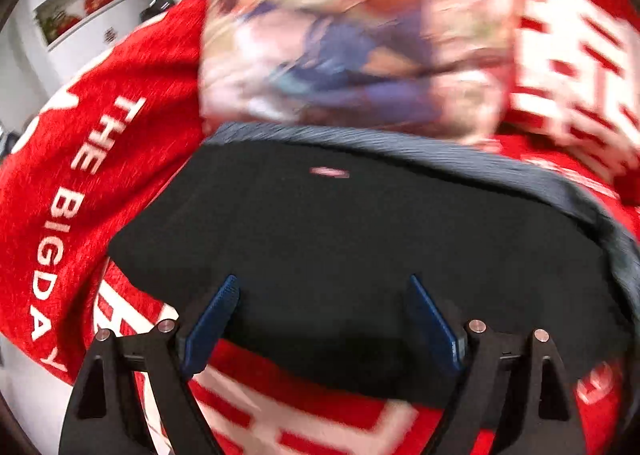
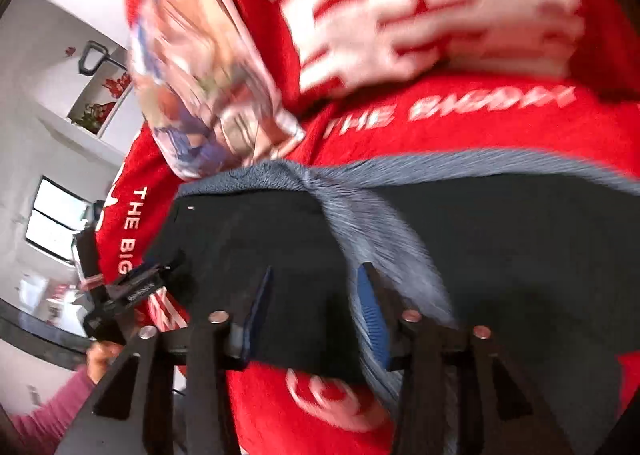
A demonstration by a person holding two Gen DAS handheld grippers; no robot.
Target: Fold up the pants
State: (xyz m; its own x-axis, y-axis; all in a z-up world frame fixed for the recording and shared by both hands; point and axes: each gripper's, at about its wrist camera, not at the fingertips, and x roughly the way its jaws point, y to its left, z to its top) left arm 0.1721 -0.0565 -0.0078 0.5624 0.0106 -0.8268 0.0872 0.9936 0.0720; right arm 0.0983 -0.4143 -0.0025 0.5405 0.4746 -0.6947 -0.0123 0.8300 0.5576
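Black pants (image 1: 340, 235) lie folded flat on a red blanket (image 1: 100, 183), with a grey band (image 1: 440, 159) along their far edge. My left gripper (image 1: 324, 307) hovers over the near edge of the pants, its blue pads (image 1: 212, 319) wide apart and nothing pressed between them. In the right wrist view the pants (image 2: 520, 255) fill the middle, and a grey strip (image 2: 360, 215) runs across them toward my right gripper (image 2: 314, 303). Its jaws stand apart above the black cloth without pinching it. The left gripper (image 2: 132, 291) also shows at the left edge of the pants, held by a hand (image 2: 104, 359).
A pillow with a printed picture (image 1: 352, 35) lies just beyond the pants, also seen in the right wrist view (image 2: 200, 95). A red-and-white lettered cushion (image 2: 400, 3) sits behind it. A white wall shelf (image 1: 92, 7) and a window (image 2: 56, 219) are off to the left.
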